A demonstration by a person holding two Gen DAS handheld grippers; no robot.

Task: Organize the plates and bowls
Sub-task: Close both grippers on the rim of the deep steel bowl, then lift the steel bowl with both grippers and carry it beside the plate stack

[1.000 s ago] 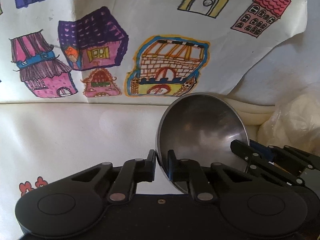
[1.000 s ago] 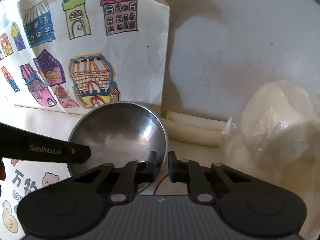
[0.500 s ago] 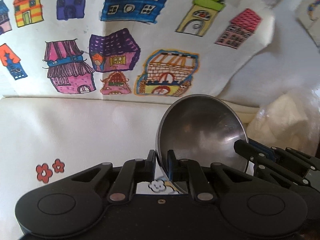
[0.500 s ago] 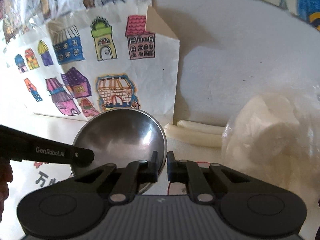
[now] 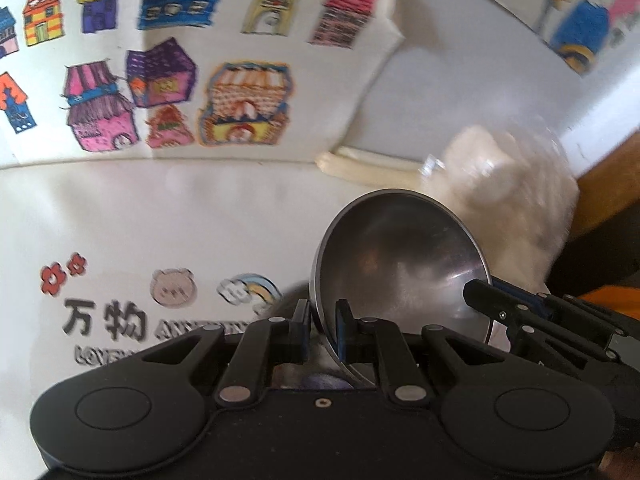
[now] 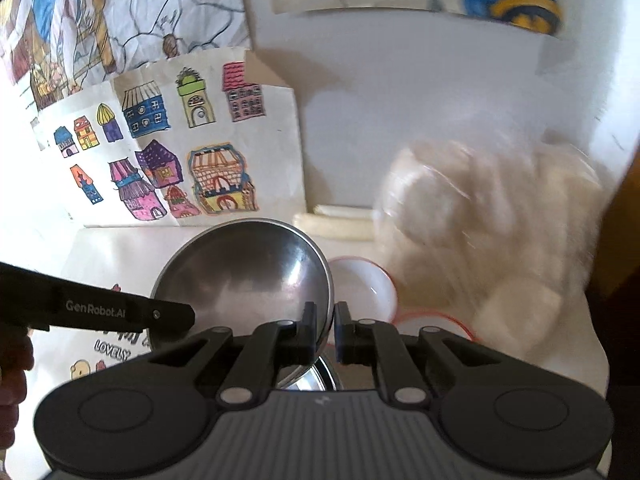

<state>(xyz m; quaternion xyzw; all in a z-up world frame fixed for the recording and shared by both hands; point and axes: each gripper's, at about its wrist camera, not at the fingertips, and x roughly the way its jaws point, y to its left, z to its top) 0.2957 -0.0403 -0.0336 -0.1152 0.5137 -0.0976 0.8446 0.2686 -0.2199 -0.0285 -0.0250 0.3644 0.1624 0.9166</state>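
Steel bowl (image 5: 400,264) held off the bench (image 5: 168,216): left claw (image 5: 322,330) and right claw (image 6: 325,330) each clenched on opposite rims (bowl tilted).

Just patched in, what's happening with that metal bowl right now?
Both handheld grippers are clamped on the steel bowl: the left gripper pinches one side of its rim, the right gripper the opposite side. The bowl is held tilted above the printed tablecloth. White red-rimmed dishes sit just beyond it, beside a clear plastic bag.
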